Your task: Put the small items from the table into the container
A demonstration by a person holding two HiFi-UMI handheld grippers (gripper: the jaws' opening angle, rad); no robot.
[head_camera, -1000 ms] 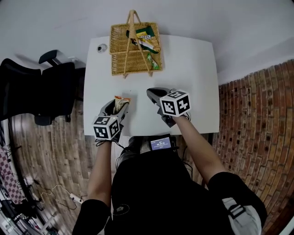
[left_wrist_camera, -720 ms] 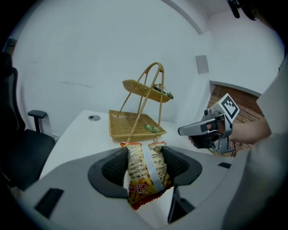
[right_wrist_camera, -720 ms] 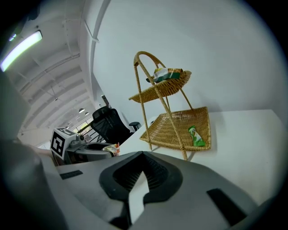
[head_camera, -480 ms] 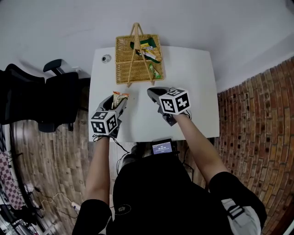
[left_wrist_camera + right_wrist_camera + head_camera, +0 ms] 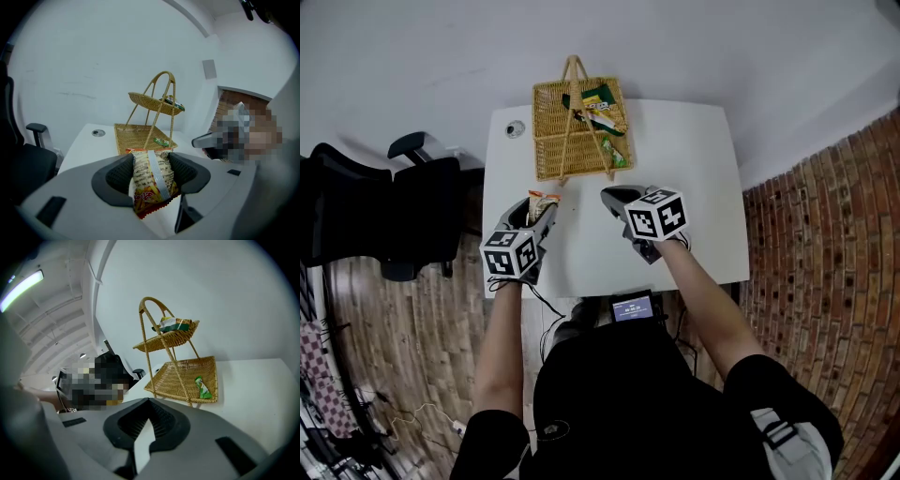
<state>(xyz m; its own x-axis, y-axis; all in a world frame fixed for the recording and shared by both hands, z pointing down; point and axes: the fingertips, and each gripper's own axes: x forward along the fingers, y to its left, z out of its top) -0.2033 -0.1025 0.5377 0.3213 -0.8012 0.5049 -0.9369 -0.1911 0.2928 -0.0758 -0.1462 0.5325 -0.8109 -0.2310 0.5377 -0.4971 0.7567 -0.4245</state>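
Snack packet [image 5: 151, 185] clamped in left gripper [image 5: 151, 169], right gripper [image 5: 149, 423] pressed together, nothing between.

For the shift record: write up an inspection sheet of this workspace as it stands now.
Surface: white table, with the basket at its far edge.
Job's things: two-tier wicker basket; packets on its upper tier; green packet on its lower tier; snack packet in the left tool.
Clutter: round disc on the table, left of the basket.
Grippers: left tool shut on the snack packet; right tool shut, nothing in it.
Cables: black cable trailing from the left tool toward the person.
Surroundings: black office chair at left; wood floor; brick surface at right; small screen at the person's waist.
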